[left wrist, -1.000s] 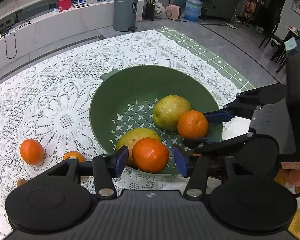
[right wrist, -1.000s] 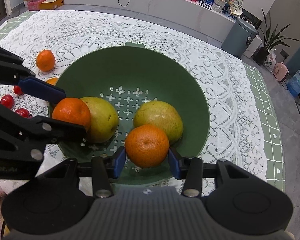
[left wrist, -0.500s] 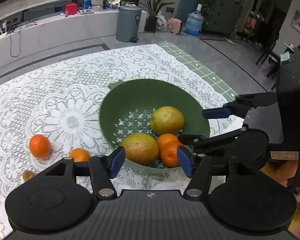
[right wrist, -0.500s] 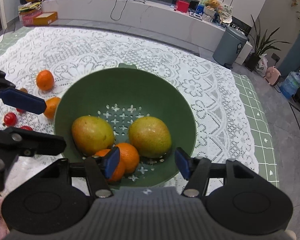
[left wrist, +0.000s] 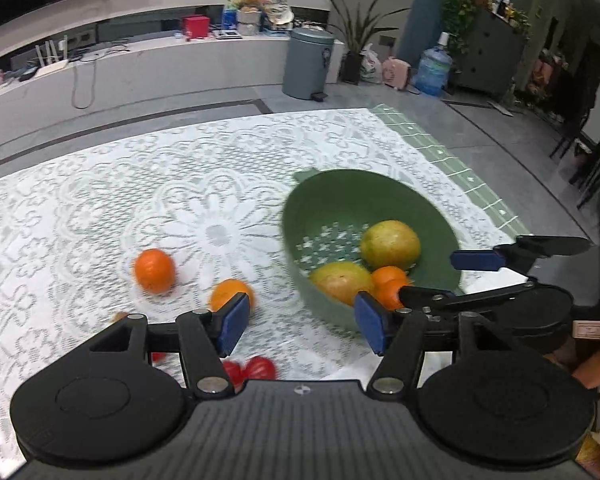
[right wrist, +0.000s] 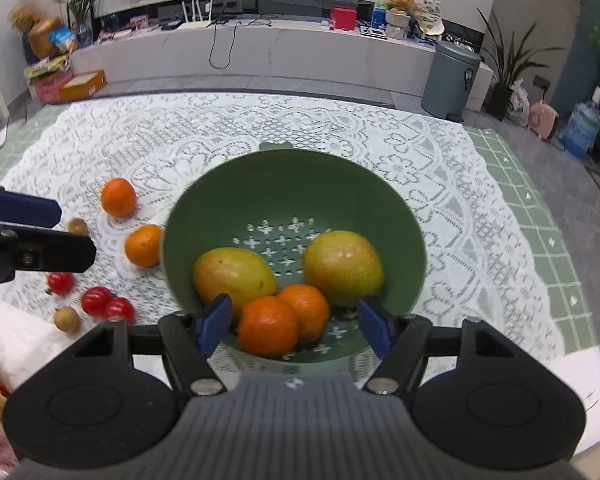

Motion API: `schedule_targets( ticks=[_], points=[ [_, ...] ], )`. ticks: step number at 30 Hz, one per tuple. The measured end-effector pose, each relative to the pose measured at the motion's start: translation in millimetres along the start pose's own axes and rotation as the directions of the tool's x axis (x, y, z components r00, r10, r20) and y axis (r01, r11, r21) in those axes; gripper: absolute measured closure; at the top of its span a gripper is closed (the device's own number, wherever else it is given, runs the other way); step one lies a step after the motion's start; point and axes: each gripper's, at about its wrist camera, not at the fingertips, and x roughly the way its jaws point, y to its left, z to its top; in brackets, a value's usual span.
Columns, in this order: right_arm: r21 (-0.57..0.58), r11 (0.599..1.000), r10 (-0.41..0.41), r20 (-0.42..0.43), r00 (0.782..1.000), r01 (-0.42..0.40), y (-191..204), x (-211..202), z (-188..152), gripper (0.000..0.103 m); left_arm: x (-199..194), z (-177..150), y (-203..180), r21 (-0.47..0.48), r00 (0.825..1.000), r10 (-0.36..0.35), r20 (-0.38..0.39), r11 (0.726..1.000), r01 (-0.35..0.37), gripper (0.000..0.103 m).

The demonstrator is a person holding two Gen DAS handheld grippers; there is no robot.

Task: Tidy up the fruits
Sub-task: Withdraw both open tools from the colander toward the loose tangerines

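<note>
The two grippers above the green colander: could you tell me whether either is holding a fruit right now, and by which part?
Nothing is held. The left gripper is open and empty; the right gripper is opening, its pads clear of the two oranges lying in the colander.

Green colander (right wrist: 412, 240) — two mangoes (right wrist: 232, 278), two oranges (right wrist: 268, 326) inside

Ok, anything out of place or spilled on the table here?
Nothing spilled or damaged. The green bowl sits upright with two oranges and two mangoes; two oranges, the small red fruits and little brown ones lie loose on the lace cloth.
</note>
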Motion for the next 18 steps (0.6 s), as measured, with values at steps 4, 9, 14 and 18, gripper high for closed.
schedule_targets(
  ticks=[4, 9, 14, 18],
  points=[
    [0.035, 0.999, 0.022, 0.028, 0.999, -0.023, 11.4, -5.5, -4.1, 0.036, -9.3, -5.7, 8.0, 0.007, 0.998, 0.061, 0.016, 0.998, -0.061, 0.032],
    [0.062, 0.996, 0.062, 0.076, 0.995, -0.067, 31.4, -11.8, -7.8, 0.036, -21.4, -11.6, 21.7, -0.010, 0.995, 0.091, 0.040, 0.996, -0.091, 0.032],
    [0.043, 0.994, 0.097, 0.117, 0.988, -0.103, 54.2, -15.9, -7.7, 0.036, -27.6, -16.2, 37.9, -0.057, 0.992, 0.111, 0.057, 0.993, -0.108, 0.032],
    [0.006, 0.994, 0.111, 0.131, 0.985, -0.113, 70.9, -16.2, -6.3, 0.035, -29.4, -18.9, 51.0, -0.092, 0.990, 0.121, 0.067, 0.989, -0.114, 0.032]
  ],
)
